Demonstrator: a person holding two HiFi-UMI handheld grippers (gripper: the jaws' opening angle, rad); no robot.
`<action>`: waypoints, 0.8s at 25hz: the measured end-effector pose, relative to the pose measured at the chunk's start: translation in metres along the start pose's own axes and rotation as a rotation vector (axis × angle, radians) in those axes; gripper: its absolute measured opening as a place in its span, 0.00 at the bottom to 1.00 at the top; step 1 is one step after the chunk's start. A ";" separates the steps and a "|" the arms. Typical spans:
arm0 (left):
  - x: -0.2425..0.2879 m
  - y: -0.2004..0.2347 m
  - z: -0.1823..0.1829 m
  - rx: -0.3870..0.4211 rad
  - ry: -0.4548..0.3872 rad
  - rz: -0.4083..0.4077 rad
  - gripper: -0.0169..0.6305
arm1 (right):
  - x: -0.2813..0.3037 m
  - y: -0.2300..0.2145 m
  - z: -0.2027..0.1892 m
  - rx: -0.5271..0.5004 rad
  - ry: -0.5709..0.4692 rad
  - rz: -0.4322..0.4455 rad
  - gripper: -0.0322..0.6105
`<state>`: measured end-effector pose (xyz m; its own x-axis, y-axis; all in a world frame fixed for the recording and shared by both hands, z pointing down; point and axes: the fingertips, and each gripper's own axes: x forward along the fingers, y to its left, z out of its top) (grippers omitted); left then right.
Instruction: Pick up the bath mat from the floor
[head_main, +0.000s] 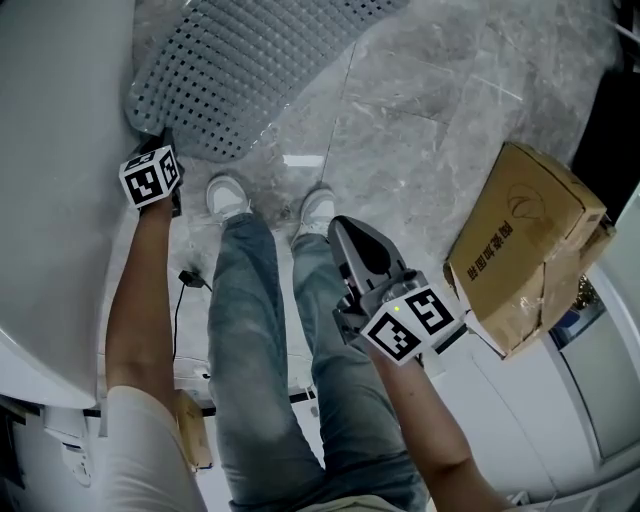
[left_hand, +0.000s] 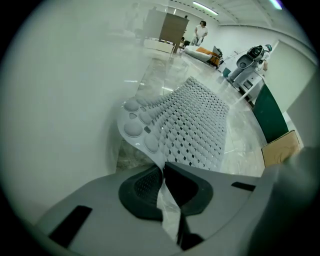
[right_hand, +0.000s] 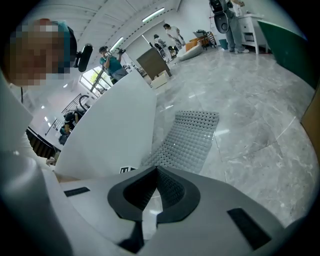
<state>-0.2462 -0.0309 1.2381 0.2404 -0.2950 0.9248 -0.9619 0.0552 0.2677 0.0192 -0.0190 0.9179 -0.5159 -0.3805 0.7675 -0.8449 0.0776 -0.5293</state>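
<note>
The bath mat (head_main: 240, 60) is grey, translucent and full of holes, with suction cups on its underside. It lies on the marble floor against a white wall. My left gripper (head_main: 158, 140) is at its near left corner, shut on the mat's edge. In the left gripper view the mat (left_hand: 195, 120) curls up from the floor into the closed jaws of that gripper (left_hand: 162, 169), and a strip of it runs between the pads. My right gripper (head_main: 347, 230) hangs above the person's right leg, away from the mat (right_hand: 190, 140). Its jaws (right_hand: 156, 170) are shut with nothing in them.
A worn cardboard box (head_main: 525, 260) stands on the floor at the right. A white curved wall (head_main: 50, 150) borders the mat on the left. The person's white shoes (head_main: 225, 195) stand just short of the mat. A black cable (head_main: 190, 280) lies by the left foot.
</note>
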 end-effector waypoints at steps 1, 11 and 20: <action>-0.005 -0.003 0.002 0.006 -0.002 0.000 0.08 | -0.002 0.004 0.001 -0.005 -0.001 0.006 0.09; -0.063 -0.043 0.005 0.010 -0.004 -0.004 0.08 | -0.031 0.013 0.016 -0.035 -0.009 0.018 0.09; -0.128 -0.086 -0.009 0.051 -0.008 -0.003 0.08 | -0.074 0.019 0.014 -0.094 0.011 0.060 0.09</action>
<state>-0.1928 0.0104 1.0992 0.2424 -0.3023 0.9219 -0.9666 0.0057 0.2560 0.0436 -0.0022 0.8456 -0.5671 -0.3621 0.7398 -0.8217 0.1865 -0.5386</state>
